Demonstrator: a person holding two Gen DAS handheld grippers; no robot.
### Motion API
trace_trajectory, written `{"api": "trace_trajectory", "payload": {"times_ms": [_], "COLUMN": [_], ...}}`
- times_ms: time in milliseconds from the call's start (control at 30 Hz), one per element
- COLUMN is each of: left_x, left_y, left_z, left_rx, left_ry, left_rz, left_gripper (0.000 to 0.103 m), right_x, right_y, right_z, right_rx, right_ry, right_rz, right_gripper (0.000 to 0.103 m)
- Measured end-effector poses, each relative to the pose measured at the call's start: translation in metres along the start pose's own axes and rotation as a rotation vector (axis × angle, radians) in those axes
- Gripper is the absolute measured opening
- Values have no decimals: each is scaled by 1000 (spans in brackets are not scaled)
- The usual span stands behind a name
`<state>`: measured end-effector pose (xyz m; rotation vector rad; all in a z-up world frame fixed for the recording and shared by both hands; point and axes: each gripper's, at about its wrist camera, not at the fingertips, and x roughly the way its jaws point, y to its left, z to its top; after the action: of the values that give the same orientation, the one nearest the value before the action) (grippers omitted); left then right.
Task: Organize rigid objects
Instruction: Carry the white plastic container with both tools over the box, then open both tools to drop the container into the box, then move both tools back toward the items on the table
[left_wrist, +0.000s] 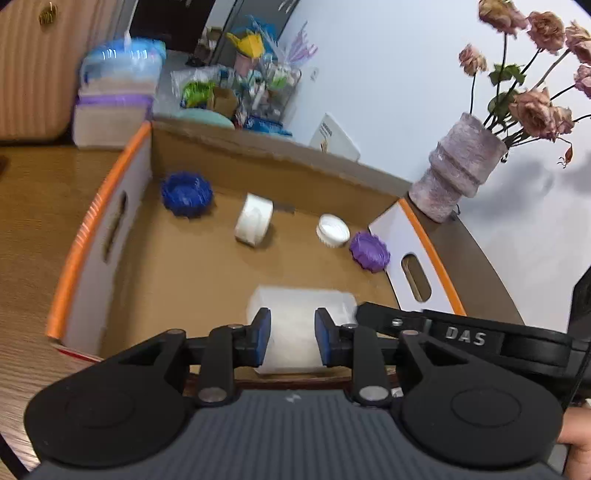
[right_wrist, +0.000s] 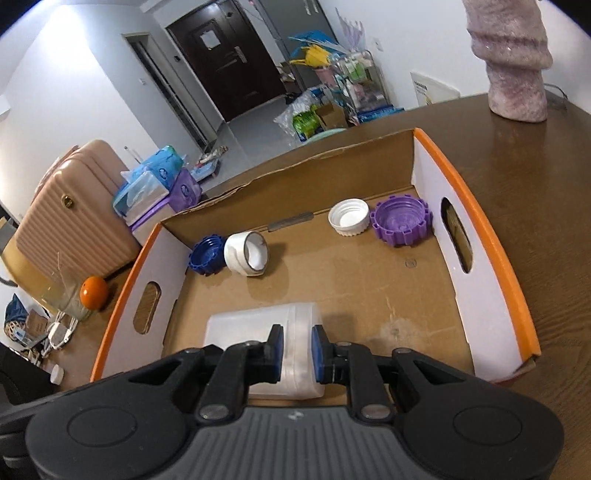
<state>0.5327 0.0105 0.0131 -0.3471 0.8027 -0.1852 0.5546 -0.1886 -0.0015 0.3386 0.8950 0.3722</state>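
Note:
An orange-rimmed cardboard box (right_wrist: 491, 236) (left_wrist: 74, 254) holds a dark blue cap (right_wrist: 207, 254) (left_wrist: 186, 194), a white tape roll (right_wrist: 246, 253) (left_wrist: 254, 219), a white cap (right_wrist: 349, 216) (left_wrist: 332, 230) and a purple cap (right_wrist: 400, 220) (left_wrist: 369, 252). A translucent white plastic container (right_wrist: 255, 332) (left_wrist: 299, 306) lies on its side near the box's front. My right gripper (right_wrist: 297, 347) is shut on the container's lid end. My left gripper (left_wrist: 291, 334) is open, its blue pads on either side of the container, and I cannot tell whether they touch it.
The box rests on a brown wooden table (right_wrist: 535, 155). A purple-grey vase (left_wrist: 454, 166) (right_wrist: 513, 62) with dried roses stands beyond the right wall. An orange ball (right_wrist: 94, 291) and a glass stand left of the box. A pink suitcase (right_wrist: 66, 225) and tissue packs (right_wrist: 155, 184) are behind.

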Motion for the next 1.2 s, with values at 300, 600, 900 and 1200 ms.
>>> {"api": "trace_trajectory", "payload": {"times_ms": [300, 600, 900, 1200], "left_x": [-105, -170, -203, -249], "left_y": [-42, -52, -42, -28], "left_z": [-13, -63, -108, -185], "left_rx": [341, 406, 378, 324], "left_ry": [-299, -526, -630, -621], "left_rz": [119, 155, 145, 175], "left_gripper": [88, 103, 103, 103], "right_x": [-84, -166, -189, -230], "right_y": [23, 29, 17, 14], "right_z": [-1, -46, -101, -185], "right_rx": [-173, -299, -378, -370], "right_ry": [-203, -513, -614, -681], "right_rz": [-76, -109, -164, -144], "right_gripper": [34, 88, 91, 100]}}
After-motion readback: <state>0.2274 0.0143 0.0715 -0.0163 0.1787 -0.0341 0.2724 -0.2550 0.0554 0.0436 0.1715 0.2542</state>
